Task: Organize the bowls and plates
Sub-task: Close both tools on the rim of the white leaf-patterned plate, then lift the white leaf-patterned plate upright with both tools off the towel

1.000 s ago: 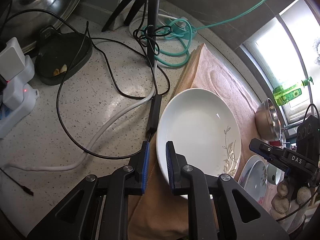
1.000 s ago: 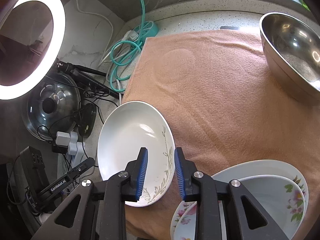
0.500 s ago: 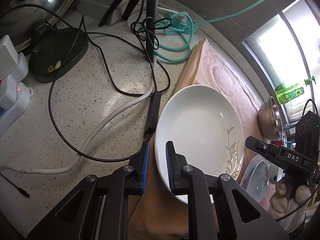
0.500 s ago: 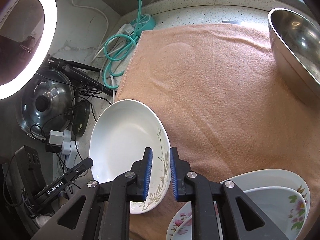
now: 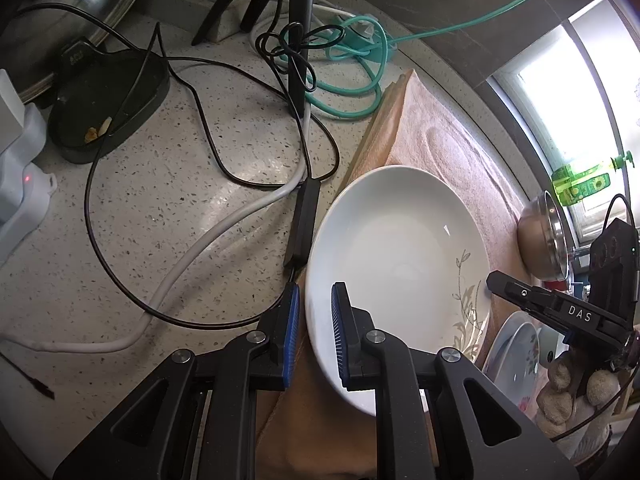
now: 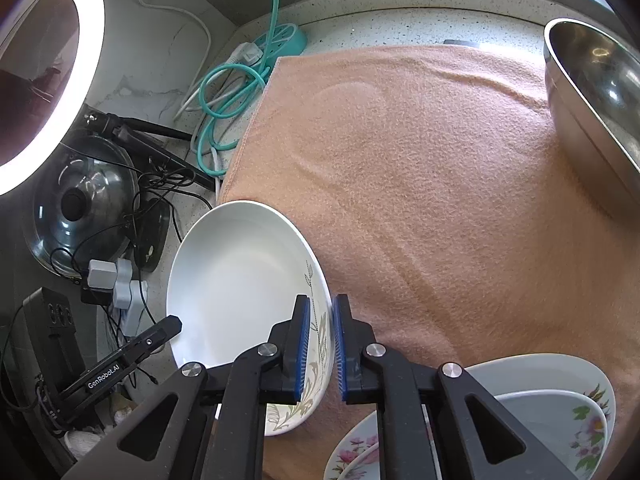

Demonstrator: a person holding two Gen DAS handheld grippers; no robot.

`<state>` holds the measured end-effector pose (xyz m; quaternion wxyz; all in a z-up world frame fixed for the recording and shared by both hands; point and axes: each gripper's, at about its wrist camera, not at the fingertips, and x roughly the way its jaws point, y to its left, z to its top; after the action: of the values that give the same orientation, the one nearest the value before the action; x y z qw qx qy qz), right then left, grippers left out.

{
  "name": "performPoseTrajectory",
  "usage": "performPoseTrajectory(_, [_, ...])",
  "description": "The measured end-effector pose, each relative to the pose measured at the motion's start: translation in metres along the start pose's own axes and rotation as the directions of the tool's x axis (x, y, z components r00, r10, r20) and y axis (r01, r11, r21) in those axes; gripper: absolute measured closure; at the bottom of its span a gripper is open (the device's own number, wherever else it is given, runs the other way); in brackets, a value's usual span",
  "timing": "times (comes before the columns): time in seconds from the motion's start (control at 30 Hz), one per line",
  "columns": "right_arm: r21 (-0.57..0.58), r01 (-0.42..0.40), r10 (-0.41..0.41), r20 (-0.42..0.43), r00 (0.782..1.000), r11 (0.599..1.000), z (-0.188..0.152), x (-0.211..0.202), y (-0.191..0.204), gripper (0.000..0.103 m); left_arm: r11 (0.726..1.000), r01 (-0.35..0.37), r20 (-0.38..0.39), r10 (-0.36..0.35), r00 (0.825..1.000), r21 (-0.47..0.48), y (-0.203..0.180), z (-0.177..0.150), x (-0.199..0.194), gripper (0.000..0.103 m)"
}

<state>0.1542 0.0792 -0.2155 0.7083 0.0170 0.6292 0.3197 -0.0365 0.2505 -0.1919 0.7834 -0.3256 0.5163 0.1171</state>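
Plate [image 5: 396,248], white with a leaf sprig, sits at the towel's [image 6: 420,168] left edge; my left tongs [image 5: 314,336] clamp its left rim, my right tongs [image 6: 320,344] have clamped the sprigged rim. Right of it, flowered dishes [image 6: 560,412] are already stacked; this plate isn't yet.

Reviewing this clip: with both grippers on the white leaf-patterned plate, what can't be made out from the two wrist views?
- White leaf-patterned plate: near rim hidden by the left gripper, left view.
- Stacked floral plates: cut by the bottom edge and hidden by the right gripper, right view; count unclear.
- Shiny steel bowl: cut by the right edge, right view.
- Gloved hand: mostly behind the other gripper, left view.
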Motion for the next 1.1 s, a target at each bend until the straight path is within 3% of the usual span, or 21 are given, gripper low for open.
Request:
performPoseTrajectory(0.4, [0.022, -0.005, 0.005, -0.012, 1.000, 1.000, 0.0001, 0.0060, -0.0051, 0.098, 1.000, -0.008, 0.005, 0.008, 1.000, 0.000, -0.0009, 0.0013, 0.0021, 0.093])
performPoseTrajectory(1.1, [0.031, 0.003, -0.003, -0.004, 1.000, 1.000, -0.0019, 0.0055, -0.0037, 0.098, 1.000, 0.002, 0.025, -0.002, 1.000, -0.027, 0.0001, 0.0027, -0.0025, 0.093])
